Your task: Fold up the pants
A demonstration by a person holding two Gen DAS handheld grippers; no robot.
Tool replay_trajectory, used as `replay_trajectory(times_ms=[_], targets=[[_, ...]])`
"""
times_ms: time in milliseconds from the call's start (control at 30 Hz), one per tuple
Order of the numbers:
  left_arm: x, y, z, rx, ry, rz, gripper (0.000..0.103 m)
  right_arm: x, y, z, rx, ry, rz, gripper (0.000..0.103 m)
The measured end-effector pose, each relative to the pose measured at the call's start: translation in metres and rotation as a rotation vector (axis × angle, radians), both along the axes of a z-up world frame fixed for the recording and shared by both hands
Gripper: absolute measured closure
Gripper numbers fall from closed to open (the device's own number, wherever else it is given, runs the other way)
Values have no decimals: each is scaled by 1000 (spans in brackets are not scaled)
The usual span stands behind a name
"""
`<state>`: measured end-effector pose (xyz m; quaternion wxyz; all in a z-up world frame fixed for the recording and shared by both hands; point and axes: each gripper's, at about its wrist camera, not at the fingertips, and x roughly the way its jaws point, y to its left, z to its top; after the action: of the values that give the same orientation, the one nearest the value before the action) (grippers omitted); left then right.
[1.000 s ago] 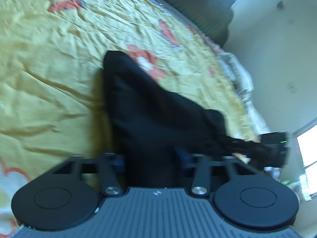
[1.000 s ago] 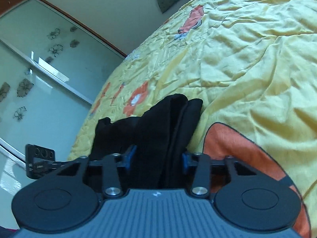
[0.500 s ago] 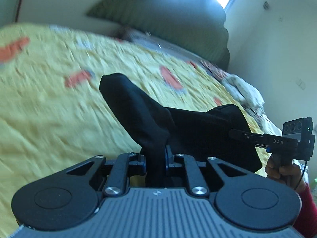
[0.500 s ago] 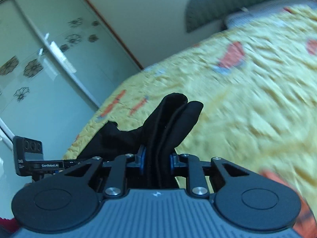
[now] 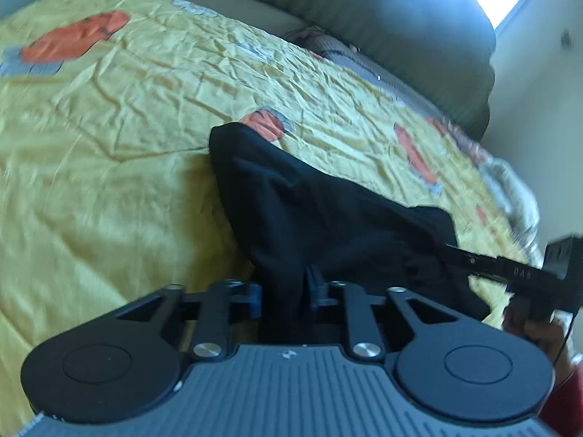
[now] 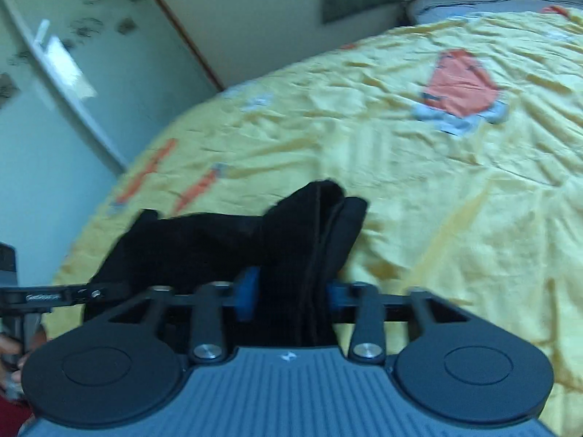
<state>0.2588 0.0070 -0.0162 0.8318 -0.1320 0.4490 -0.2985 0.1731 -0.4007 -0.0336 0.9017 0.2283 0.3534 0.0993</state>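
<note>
Black pants (image 5: 328, 211) lie bunched on the yellow bedspread (image 5: 109, 145), and their near edge runs up into both grippers. My left gripper (image 5: 284, 291) has its pads against a fold of the cloth, and its jaws are just starting to open. In the right wrist view the pants (image 6: 204, 240) stretch away to the left. My right gripper (image 6: 291, 291) is opening, with a thick seamed fold standing loose between its spread blue pads (image 6: 247, 291). Each view shows the other gripper at its edge, held by a hand.
The bedspread (image 6: 455, 182) is wrinkled, with orange patches, and stretches far ahead. Dark green pillows (image 5: 400, 18) sit at the head of the bed under a bright window. A glass wardrobe door (image 6: 54, 73) stands beyond the bed's left edge.
A second ago both jaws stood wide around the pants. They closed on the cloth and carried it across the bed. Now the right jaws have spread apart again; the left have barely widened.
</note>
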Motion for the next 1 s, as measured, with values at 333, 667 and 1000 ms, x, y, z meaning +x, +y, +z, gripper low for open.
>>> replay_trajectory(times_ms=[333,667,1000], targets=[[-50,14,-1,44,-20,25,55,-92,35,26,-127,-167,87,51],[-120,26,53,168,-193,189,22,-153,75,63,-246,-195,-109,9],[-176,2,48,350,-311,205,5,-245,123,140,257,-320,81,0]])
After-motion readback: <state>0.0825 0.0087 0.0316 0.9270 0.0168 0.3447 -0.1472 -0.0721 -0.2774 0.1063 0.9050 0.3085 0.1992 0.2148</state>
